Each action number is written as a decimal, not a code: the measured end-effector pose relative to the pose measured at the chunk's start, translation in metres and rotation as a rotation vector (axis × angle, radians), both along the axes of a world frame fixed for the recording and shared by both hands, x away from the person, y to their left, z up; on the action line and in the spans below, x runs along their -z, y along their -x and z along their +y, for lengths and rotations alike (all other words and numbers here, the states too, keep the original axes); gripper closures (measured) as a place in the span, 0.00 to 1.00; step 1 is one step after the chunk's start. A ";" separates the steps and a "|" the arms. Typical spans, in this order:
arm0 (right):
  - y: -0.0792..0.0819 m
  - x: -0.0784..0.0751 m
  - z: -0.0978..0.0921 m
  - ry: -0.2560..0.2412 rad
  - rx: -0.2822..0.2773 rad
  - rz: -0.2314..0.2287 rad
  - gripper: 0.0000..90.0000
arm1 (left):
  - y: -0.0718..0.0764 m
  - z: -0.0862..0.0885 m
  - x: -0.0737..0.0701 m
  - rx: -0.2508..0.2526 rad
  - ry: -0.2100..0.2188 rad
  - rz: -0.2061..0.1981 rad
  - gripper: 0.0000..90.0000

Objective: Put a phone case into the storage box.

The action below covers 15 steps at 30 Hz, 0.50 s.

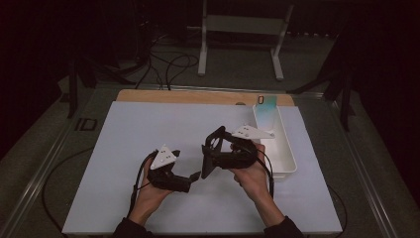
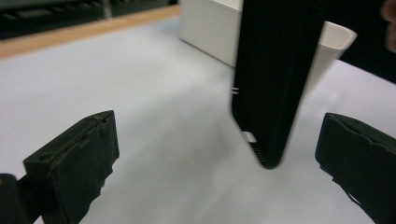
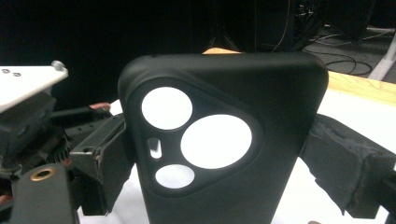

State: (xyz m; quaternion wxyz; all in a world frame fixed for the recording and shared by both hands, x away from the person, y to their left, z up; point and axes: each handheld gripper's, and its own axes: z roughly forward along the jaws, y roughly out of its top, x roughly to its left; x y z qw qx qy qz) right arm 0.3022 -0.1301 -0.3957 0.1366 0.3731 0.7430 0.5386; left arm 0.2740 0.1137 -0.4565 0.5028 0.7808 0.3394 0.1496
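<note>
Right gripper [image 1: 210,157]: jaws closed on a black phone case [image 1: 212,152], gripping it by its two long edges. In the right gripper view the case [image 3: 261,140] stands upright between the jaws, back side toward the camera, with three round cut-outs and a small slot in the camera opening. White desk surface shows through the cut-outs.

Left gripper [image 1: 195,176]: jaws spread wide, holding nothing. In the left gripper view the case [image 2: 275,84] hangs edge-on between the two jaws, closer to the right-hand one, touching neither. Its lower corner sits above the desk; contact with the desk cannot be told.

High view: both grippers held above the middle of the white desk [image 1: 148,129], the left gripper's tips pointing at the lower end of the case. Person's hands come in from the bottom edge.

White tray [image 1: 289,163] lies along the right side of the desk, just beyond the right hand. A pale green item [image 1: 266,106] lies at its far end; too small to identify.
</note>
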 end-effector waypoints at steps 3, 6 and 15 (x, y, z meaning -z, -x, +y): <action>0.000 0.000 0.000 0.002 0.004 -0.002 0.15 | 0.001 0.008 0.000 -0.048 0.002 -0.023 0.00; -0.001 0.000 -0.001 0.002 0.010 -0.005 0.15 | 0.003 0.020 0.002 -0.094 -0.008 -0.033 0.00; -0.001 -0.001 -0.001 0.008 0.011 -0.006 0.15 | 0.012 0.058 0.017 -0.184 -0.049 -0.028 0.00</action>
